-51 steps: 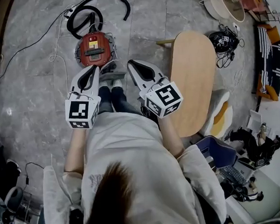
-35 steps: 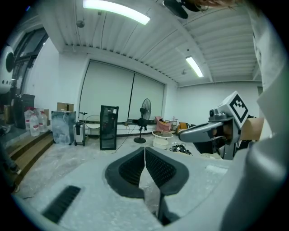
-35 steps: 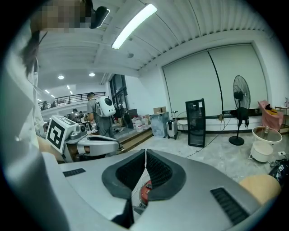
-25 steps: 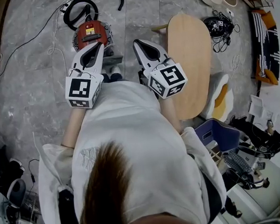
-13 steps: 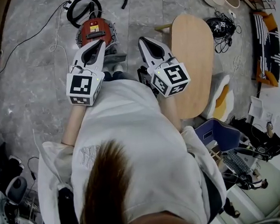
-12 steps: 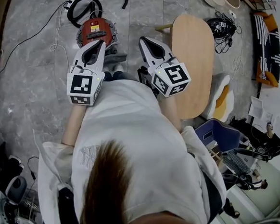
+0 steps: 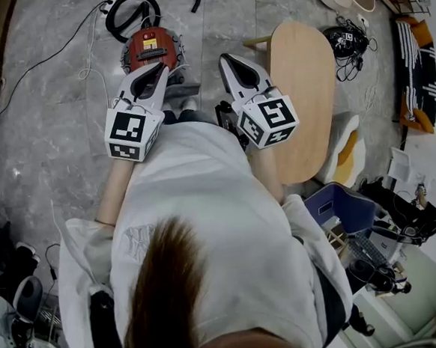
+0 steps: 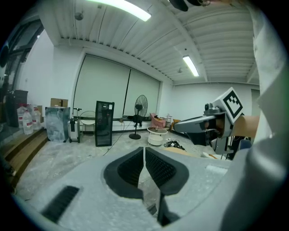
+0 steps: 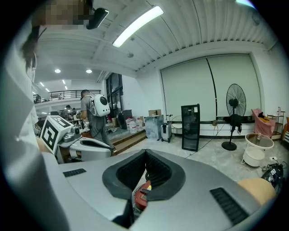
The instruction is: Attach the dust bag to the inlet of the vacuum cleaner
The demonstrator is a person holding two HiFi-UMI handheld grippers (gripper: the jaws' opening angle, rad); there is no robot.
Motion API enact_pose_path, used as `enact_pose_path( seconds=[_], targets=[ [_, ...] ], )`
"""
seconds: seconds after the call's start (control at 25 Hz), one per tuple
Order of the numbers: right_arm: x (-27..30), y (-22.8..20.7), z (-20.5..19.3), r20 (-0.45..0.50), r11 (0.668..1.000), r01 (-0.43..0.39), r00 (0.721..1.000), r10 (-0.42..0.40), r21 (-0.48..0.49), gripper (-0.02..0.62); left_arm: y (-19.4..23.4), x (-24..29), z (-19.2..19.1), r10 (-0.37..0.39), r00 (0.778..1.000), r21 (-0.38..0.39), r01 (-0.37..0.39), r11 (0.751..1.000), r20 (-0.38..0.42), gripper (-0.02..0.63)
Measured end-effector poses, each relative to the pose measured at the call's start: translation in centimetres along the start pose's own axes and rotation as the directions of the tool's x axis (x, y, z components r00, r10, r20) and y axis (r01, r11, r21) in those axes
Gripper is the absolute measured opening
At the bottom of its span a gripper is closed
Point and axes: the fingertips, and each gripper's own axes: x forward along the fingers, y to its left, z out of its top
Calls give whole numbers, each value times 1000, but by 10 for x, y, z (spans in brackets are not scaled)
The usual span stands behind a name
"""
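On the floor ahead, vacuum cleaner point(image 7: 148, 49) lengthwise away, left tool point(image 7: 161, 67), right tool point(image 7: 225, 58) both closed.

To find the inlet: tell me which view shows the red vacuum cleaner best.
Head view: the red vacuum cleaner sits nearly whole on the floor, just beyond the left gripper. The right gripper view shows a red sliver past its shut jaws. The left gripper view shows none.

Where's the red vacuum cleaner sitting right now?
The vacuum cleaner sits on the floor, upper left of centre in the head view, just beyond the left tongs, with its black hose coiled behind it and the wooden table to its right.
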Motion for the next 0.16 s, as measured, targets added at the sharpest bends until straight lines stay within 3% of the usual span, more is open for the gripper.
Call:
enact_pose_path(
  seconds=[0.16],
  targets=[
    [8,-2,0,-3,1000,4,1000,-4,-3,2,3,7,-1,-33,999,-6,33,999,1,20]
  ],
)
